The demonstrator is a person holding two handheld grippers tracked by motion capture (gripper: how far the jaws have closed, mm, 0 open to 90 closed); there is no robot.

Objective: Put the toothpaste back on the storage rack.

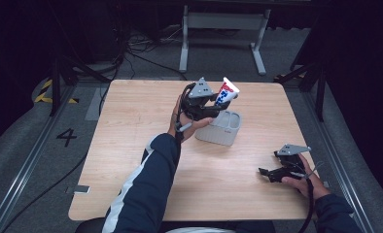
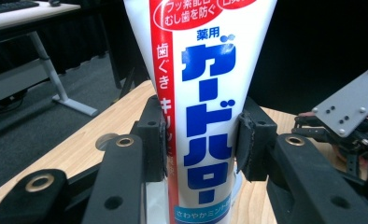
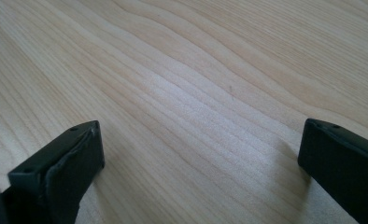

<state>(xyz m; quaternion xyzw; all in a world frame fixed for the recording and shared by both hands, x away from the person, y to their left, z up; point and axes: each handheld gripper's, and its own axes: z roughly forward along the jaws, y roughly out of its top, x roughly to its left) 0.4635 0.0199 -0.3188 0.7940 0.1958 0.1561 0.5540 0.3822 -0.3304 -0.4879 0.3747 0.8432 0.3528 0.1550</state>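
Observation:
A white toothpaste tube (image 1: 226, 92) with a red stripe and blue lettering is held upright over the back of the table, its lower end at a grey two-compartment holder (image 1: 220, 128). My left gripper (image 1: 215, 103) is shut on the tube (image 2: 205, 98), one black pad pressing each side. In the left gripper view I cannot tell whether the tube's bottom touches the holder. My right gripper (image 1: 264, 173) rests low at the table's front right, open. Its two black jaws stand wide apart just above bare wood, with nothing at the right gripper (image 3: 201, 144).
The light wooden table (image 1: 131, 145) has free room at its left and front. Beyond its far edge, white desk legs (image 1: 183, 43) and cables lie on the grey floor. The right gripper's grey three-cornered plate (image 2: 348, 105) appears at the right in the left gripper view.

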